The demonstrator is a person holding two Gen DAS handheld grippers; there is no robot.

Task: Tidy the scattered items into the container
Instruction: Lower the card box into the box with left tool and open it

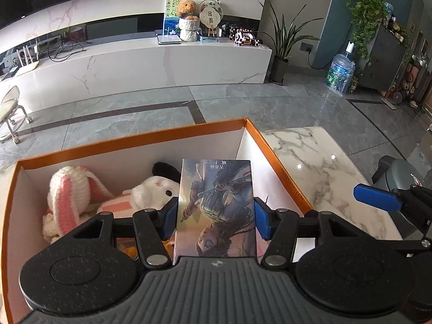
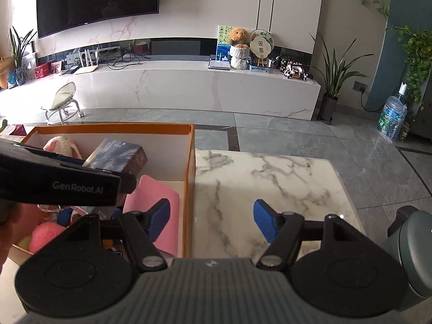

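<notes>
My left gripper (image 1: 214,216) is shut on a book (image 1: 214,208) with an illustrated cover, its blue pads pressing both long edges. It holds the book above the inside of the orange-rimmed box (image 1: 129,141). Under it lie a pink-and-white knitted bunny (image 1: 68,194) and a white plush with a black ear (image 1: 155,189). In the right wrist view the same book (image 2: 116,156) hangs over the box (image 2: 189,167) in the left gripper (image 2: 127,181). My right gripper (image 2: 212,220) stands open over the box's right wall and the marble table (image 2: 270,178), holding nothing.
The box also holds a pink flat item (image 2: 154,205) and soft pink toys (image 2: 46,235). A grey chair back (image 2: 413,243) stands at the table's right edge. Beyond the table are grey floor tiles, a white TV bench (image 2: 189,86), a small stool (image 2: 63,102) and a water bottle (image 2: 392,116).
</notes>
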